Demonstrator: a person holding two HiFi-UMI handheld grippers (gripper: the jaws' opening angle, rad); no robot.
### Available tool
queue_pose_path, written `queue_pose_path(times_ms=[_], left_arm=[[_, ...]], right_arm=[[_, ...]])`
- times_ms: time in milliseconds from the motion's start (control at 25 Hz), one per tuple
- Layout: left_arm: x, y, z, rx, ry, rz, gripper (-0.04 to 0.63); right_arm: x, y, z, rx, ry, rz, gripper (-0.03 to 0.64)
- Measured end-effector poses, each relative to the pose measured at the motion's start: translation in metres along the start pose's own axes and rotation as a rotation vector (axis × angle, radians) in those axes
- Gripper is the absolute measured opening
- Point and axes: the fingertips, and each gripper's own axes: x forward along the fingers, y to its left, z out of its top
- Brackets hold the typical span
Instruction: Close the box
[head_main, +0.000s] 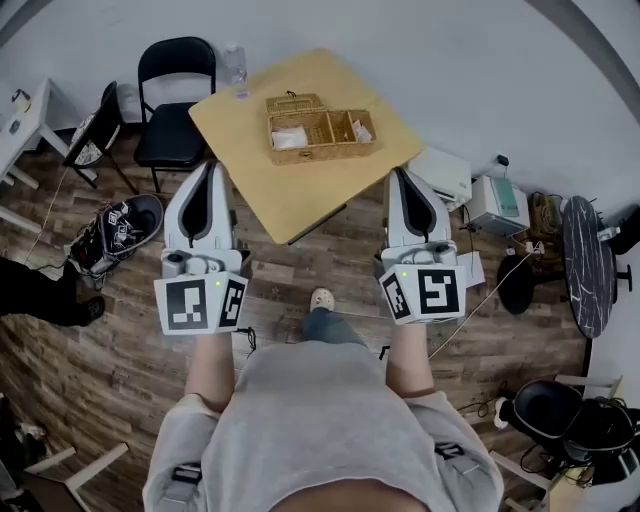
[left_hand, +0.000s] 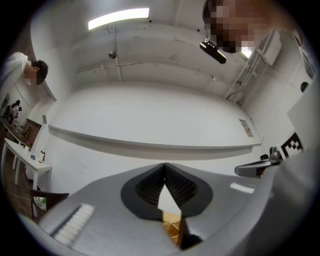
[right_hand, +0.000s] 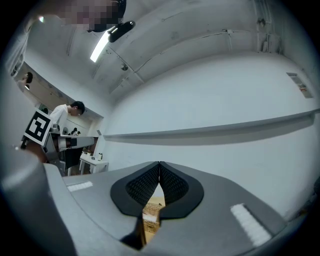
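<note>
— Nearest of all, what shows?
— Grey shirt (head_main: 320, 420) of the person, with both forearms reaching forward over the wood floor (head_main: 120, 370). One shoe (head_main: 321, 298) is planted just ahead, between the arms.
— And the tools?
— Left gripper (head_main: 207, 168) and right gripper (head_main: 400, 175) are held side by side, well apart, both pointing at the table (head_main: 290, 205). The left gripper view shows that one's jaws meeting at the tips with nothing between them. The right gripper view shows the same: pressed together, empty.
— Where is the box?
— On the yellow table, beyond both grippers and touching neither. The box (head_main: 320, 130) is wicker and sits roughly in line with the gap between them. Its lid (head_main: 293, 103) is up at the far left side, so the compartments are open to view, one with something white in it.
— Anything farther off?
— One black chair (head_main: 175, 95), past the table's left corner, near the pale wall.
</note>
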Motion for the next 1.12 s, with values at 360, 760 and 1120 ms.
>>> queue_pose_path(times_ms=[360,760,1120], left_arm=[[0.068,-0.002,-0.010,0.030,-0.020,0.062,0.058],[0.115,-0.017,-0.026,0.045,-0.019,0.106,0.058],[0.132,-0.004,-0.043,0.059,0.014,0.153,0.058]], right_arm=[[0.071,-0.045,-0.005,0.003,-0.025,0.076,0.005],[0.121,-0.082,-0.023,0.031,-0.039,0.155,0.005],[0.153,-0.081,-0.030,0.100,-0.087,0.248,0.005]])
